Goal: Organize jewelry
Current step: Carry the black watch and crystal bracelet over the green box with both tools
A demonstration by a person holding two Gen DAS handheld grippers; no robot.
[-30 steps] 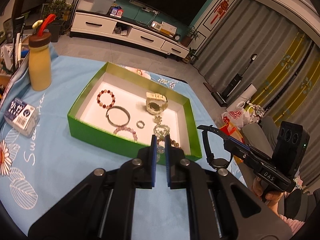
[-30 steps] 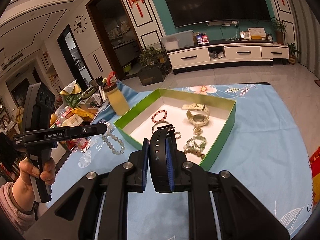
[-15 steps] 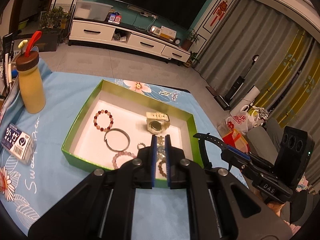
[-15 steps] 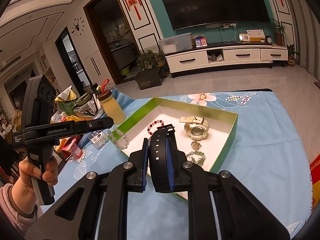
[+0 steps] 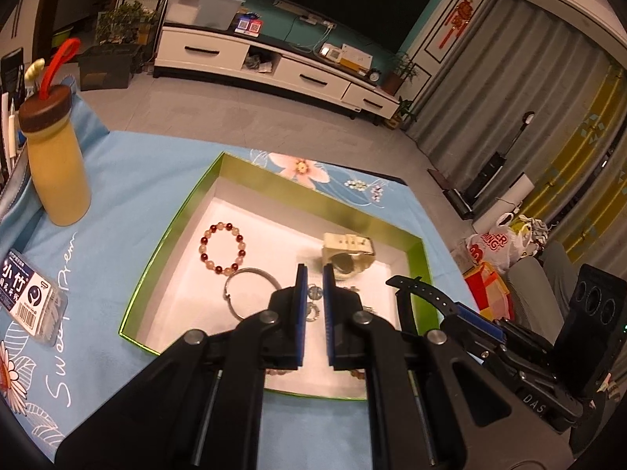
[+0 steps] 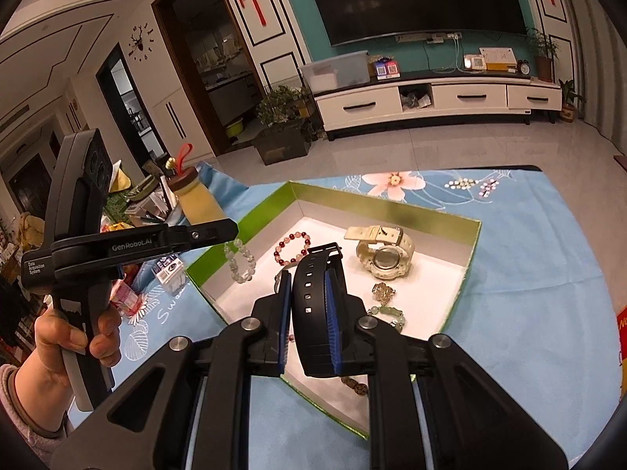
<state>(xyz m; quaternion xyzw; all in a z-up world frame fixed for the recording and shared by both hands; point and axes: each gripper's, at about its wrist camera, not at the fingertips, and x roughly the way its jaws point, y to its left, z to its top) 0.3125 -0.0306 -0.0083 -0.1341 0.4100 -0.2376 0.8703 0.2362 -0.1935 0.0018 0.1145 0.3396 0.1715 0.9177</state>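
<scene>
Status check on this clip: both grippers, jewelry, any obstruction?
Right hand-held gripper clamps black watch strap. Left hand-held gripper carries pale bead bracelet. Both over green box; nothing blocking.

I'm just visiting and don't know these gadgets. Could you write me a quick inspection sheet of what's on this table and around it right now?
Surface: table under a blue floral cloth.
Job's things: green box holding a red bead bracelet, a silver bangle, a cream watch and some smaller pieces. A pale bead bracelet hangs from the left gripper, and a black watch is in the right one.
Clutter: yellow bottle, small packet.
Grippers: left gripper shut on the pale bead bracelet; right gripper shut on the black watch; both above the box.
Cables: wires below the television.
Surroundings: television stand, grey curtains, potted plants.
</scene>
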